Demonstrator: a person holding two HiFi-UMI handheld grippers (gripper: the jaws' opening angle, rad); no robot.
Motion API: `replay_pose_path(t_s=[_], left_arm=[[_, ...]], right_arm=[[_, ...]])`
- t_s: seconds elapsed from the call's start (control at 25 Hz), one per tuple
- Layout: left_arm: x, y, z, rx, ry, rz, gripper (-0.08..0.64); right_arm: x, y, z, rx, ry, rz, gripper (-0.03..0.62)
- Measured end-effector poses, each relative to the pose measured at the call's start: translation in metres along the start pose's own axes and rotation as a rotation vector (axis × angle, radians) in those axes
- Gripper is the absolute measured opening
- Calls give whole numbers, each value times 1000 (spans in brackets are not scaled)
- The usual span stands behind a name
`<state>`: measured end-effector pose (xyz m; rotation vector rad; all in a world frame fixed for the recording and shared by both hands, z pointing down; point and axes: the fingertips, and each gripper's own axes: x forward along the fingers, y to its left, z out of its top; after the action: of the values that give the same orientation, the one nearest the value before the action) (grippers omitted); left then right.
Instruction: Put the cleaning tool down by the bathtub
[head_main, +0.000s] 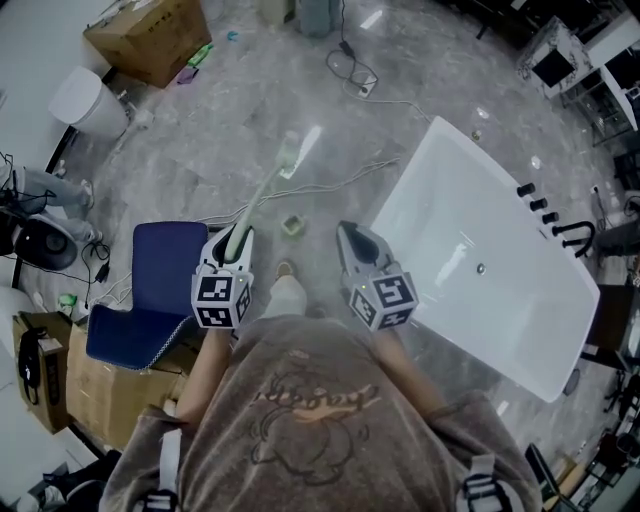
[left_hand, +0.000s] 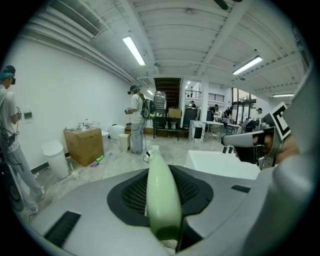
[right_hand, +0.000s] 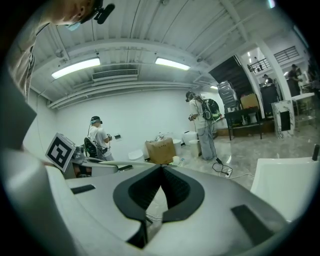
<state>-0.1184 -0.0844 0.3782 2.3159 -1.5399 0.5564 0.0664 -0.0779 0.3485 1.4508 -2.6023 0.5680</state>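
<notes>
The cleaning tool (head_main: 262, 196) is a long pale green brush; its handle (left_hand: 162, 200) runs out from between the jaws of my left gripper (head_main: 238, 236), which is shut on it. The brush head (head_main: 288, 152) hangs above the grey floor, left of the white bathtub (head_main: 450, 200). My right gripper (head_main: 349, 233) is held beside the left one, near the tub's left corner, with its jaws shut (right_hand: 161, 170) on nothing. The left gripper view shows the tub (left_hand: 220, 162) ahead to the right, and the right gripper view has its rim (right_hand: 287, 185) at the lower right.
A blue chair (head_main: 150, 290) stands to my left, with cardboard boxes (head_main: 150, 35) and a white bin (head_main: 88, 100) further off. Cables (head_main: 350, 175) and a small green thing (head_main: 292, 226) lie on the floor ahead. A black faucet (head_main: 575, 235) sits on the tub's far side. People stand in the room.
</notes>
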Motion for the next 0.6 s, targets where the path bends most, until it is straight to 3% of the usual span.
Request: replay_pose_path(t_s=[0.24, 0.6], left_arm=[[28, 20, 10, 5, 15, -23, 110], [66, 38, -3, 12, 55, -68, 110]], right_arm=[[33, -6, 8, 6, 3, -13, -2], [68, -19, -13, 30, 39, -39, -2]])
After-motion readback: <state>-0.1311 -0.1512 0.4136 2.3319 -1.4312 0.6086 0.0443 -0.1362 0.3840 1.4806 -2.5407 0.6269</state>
